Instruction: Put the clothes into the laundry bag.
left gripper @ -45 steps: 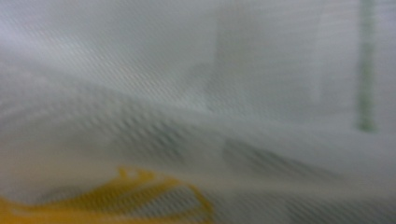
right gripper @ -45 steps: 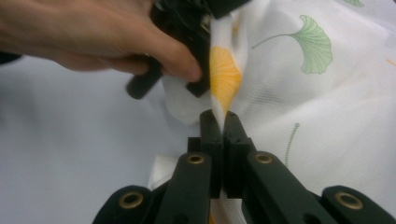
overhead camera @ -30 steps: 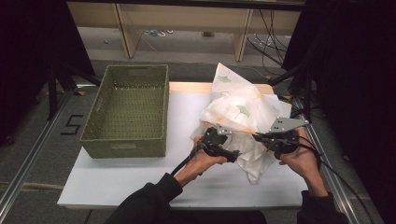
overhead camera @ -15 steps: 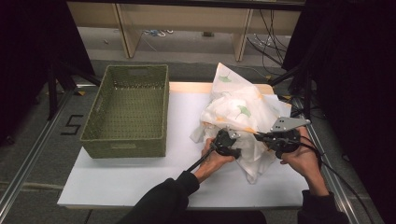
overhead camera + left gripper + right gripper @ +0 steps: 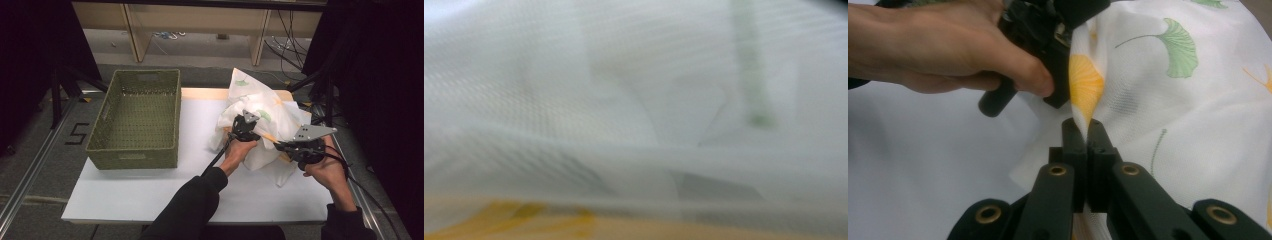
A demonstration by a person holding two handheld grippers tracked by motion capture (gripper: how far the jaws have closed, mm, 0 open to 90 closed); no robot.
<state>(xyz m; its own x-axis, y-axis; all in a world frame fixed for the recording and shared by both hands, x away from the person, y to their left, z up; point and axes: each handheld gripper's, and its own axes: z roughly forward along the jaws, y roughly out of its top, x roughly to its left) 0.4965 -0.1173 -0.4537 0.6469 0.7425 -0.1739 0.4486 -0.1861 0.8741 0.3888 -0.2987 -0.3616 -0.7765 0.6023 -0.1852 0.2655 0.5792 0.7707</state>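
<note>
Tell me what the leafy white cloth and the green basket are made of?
The white cloth looks like thin woven fabric, matte and slightly see-through: a fine mesh weave shows close up, it folds softly, and printed ginkgo leaves sit on it. The green basket looks woven, perhaps from paper cord or plastic strands; its walls show a tight plaited texture with small gaps near the rim.

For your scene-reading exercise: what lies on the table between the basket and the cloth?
Nothing: in the high view, a bare strip of the white table separates the basket from the cloth.
</note>
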